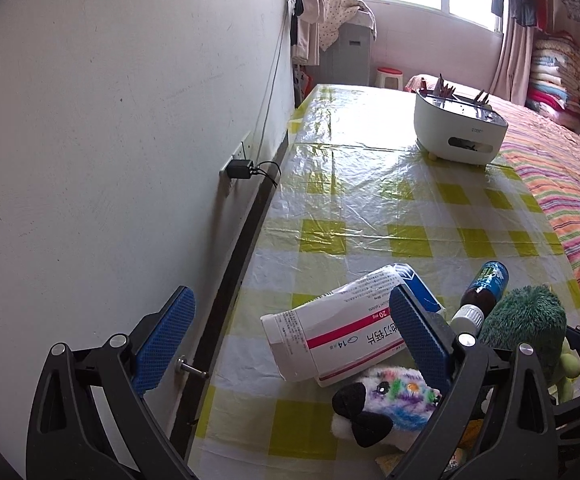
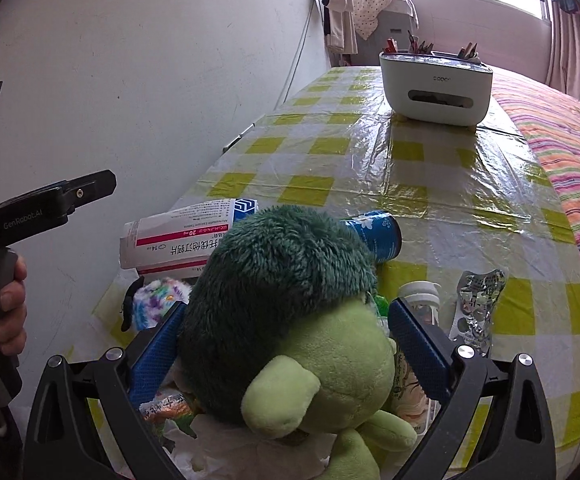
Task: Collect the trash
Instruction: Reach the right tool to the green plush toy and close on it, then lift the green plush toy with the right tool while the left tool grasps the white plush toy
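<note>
The left claw (image 1: 290,332) stands wide open and empty over the wall-side edge of the worktop (image 1: 370,184), its right finger in front of a white and pink medicine box (image 1: 330,336) lying flat there. The right claw (image 2: 285,344) is also spread wide, its blue pads either side of a green plush toy (image 2: 290,312); whether they press on it I cannot tell. Near the bed-side edge lie a crumpled foil blister pack (image 2: 476,308) and a blue can (image 2: 378,236). A white organiser (image 2: 436,88) sits at the far end.
</note>
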`<move>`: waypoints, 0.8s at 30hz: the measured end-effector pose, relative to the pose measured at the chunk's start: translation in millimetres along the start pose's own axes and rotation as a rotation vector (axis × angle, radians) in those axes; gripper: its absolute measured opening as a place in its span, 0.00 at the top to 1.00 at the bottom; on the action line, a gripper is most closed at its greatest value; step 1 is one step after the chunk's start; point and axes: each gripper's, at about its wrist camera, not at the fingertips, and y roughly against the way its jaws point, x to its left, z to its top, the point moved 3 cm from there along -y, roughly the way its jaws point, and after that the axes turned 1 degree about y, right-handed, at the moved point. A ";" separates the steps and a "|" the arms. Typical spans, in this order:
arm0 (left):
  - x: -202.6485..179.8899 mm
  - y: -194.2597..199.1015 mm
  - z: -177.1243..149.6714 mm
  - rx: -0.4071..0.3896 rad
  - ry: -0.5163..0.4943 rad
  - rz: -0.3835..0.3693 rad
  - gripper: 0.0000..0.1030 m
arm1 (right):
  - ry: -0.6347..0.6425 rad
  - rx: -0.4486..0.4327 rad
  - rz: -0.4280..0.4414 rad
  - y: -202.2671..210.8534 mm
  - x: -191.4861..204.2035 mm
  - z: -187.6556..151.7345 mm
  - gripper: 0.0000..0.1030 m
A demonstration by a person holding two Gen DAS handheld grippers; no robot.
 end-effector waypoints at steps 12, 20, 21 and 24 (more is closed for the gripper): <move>16.7 0.6 -22.7 0.185 0.095 -0.146 0.07 | 0.048 -0.221 -0.028 71.0 4.3 -2.3 0.27; -3.0 -8.3 -61.4 0.445 0.293 -0.406 0.08 | 0.007 -0.339 -0.032 120.0 -10.8 -5.5 0.27; -4.1 -12.0 -64.2 0.469 0.324 -0.407 0.08 | -0.008 -0.344 -0.028 122.6 -13.9 -6.3 0.27; -9.3 -21.4 -69.9 0.530 0.405 -0.432 0.08 | -0.025 -0.347 -0.021 126.3 -22.4 -7.1 0.27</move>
